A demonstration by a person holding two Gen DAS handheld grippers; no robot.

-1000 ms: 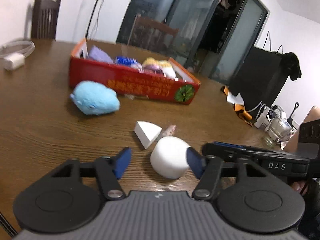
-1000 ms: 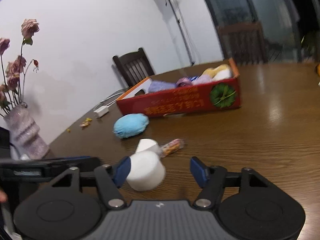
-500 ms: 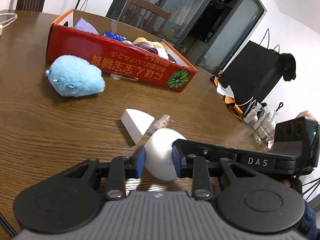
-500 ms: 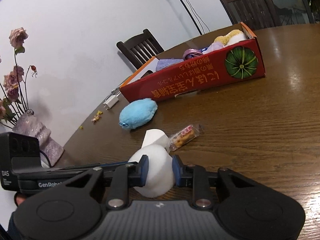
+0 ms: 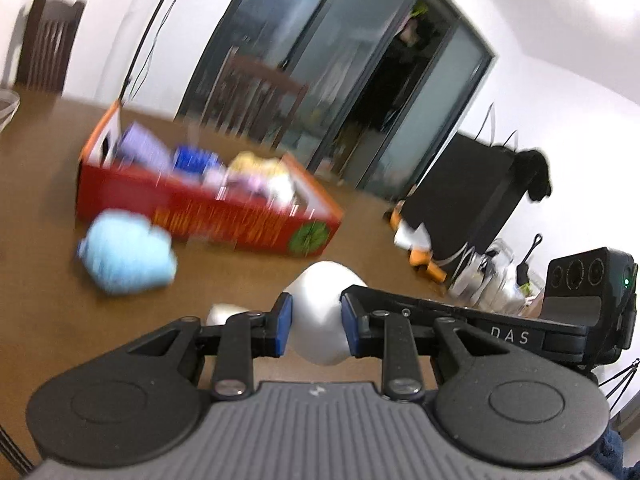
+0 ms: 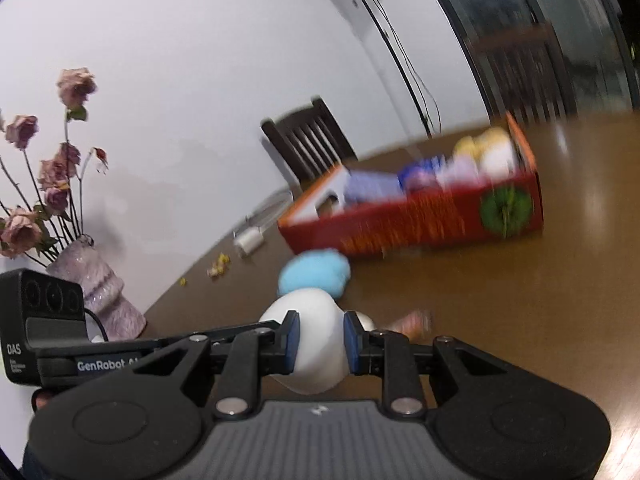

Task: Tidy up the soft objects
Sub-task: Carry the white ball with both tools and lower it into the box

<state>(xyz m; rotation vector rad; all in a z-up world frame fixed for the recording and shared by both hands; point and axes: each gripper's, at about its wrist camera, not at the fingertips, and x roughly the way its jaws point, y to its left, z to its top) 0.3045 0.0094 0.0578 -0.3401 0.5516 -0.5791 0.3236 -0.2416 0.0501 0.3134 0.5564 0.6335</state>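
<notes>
A white soft foam lump (image 5: 324, 288) is pinched from two sides at once, and its middle is squeezed narrow. My left gripper (image 5: 316, 322) is shut on it, and my right gripper (image 6: 318, 340) is shut on the same lump (image 6: 308, 308). It hangs a little above the brown table. Behind it, a blue plush toy (image 5: 124, 256) lies in front of a red cardboard box (image 5: 224, 216) holding several soft things. A white foam wedge (image 5: 222, 314) lies on the table, mostly hidden by my left fingers. Both views are blurred by motion.
A snack wrapper (image 6: 414, 318) lies next to the wedge. A vase of dried roses (image 6: 100, 300) stands at the table's left edge, with a white charger (image 6: 250, 240) beyond it. Glass jars (image 5: 488, 276) crowd the right edge. Dark chairs (image 6: 308, 144) stand behind the table.
Both grippers went from open around the white lump to shut on it. They have since raised it off the table, and both views now tilt upward.
</notes>
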